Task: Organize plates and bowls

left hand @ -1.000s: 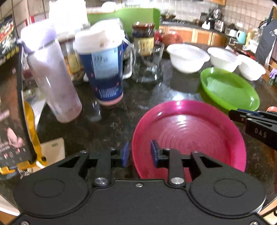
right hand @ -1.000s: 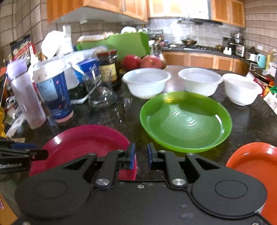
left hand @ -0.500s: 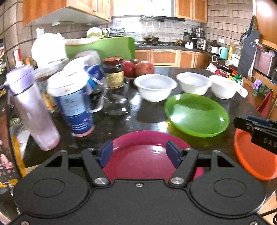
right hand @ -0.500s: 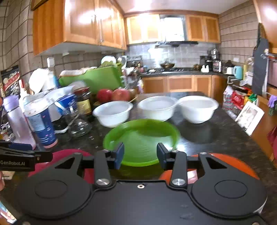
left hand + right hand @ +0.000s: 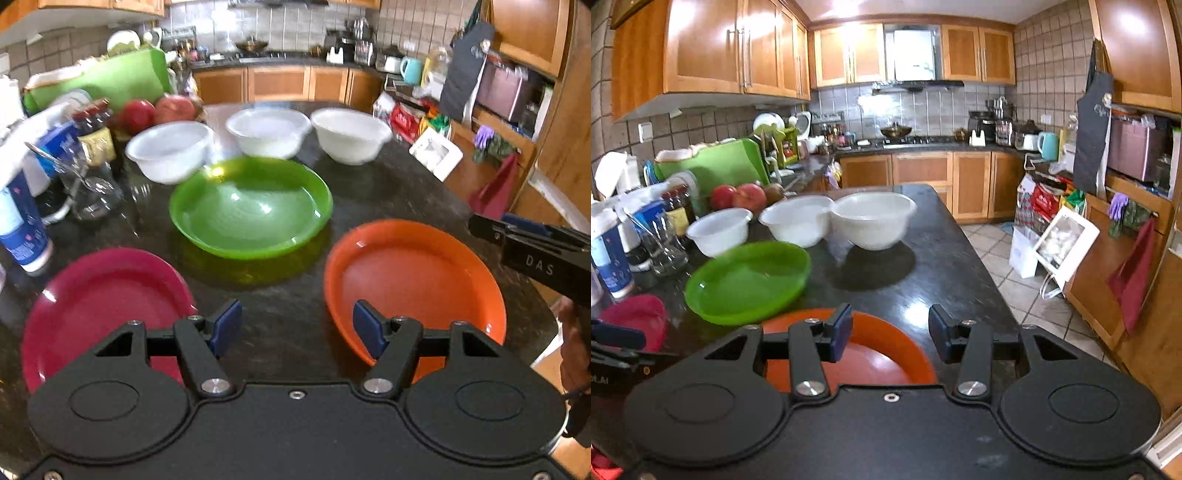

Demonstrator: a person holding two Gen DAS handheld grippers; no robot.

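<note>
Left wrist view: The left gripper [image 5: 297,328] has drawn back from the red plate [image 5: 99,302], whose rim sat between nearly closed jaws a second ago. The jaws opened within that second and now stand apart with nothing between them, above bare desk [image 5: 280,295] between the red plate and the orange plate [image 5: 413,280]. All three plates now show: red at near left, green plate [image 5: 251,206] in the middle, orange at near right. Three white bowls [image 5: 269,131] stand in a row behind the green plate. Judgement: the red plate is released on the desk and no stack is yet begun. The gripper body hides the near edges of the red and orange plates. The right gripper enters at the right edge as a dark side profile only; its jaws cannot be read here. The bowls and left-side clutter are blurred.

Right wrist view: The right gripper [image 5: 890,332] has also pulled back, from a spot near the red plate's rim. Its jaws have just been opening and stand apart, empty, over the far rim of the orange plate [image 5: 871,343]. Judgement: this plate is the likely next pick. Most of it is hidden under the gripper body. The red plate [image 5: 635,317] is cut off at the left. Two bowls [image 5: 871,221] overlap, so contact cannot be told.
</note>
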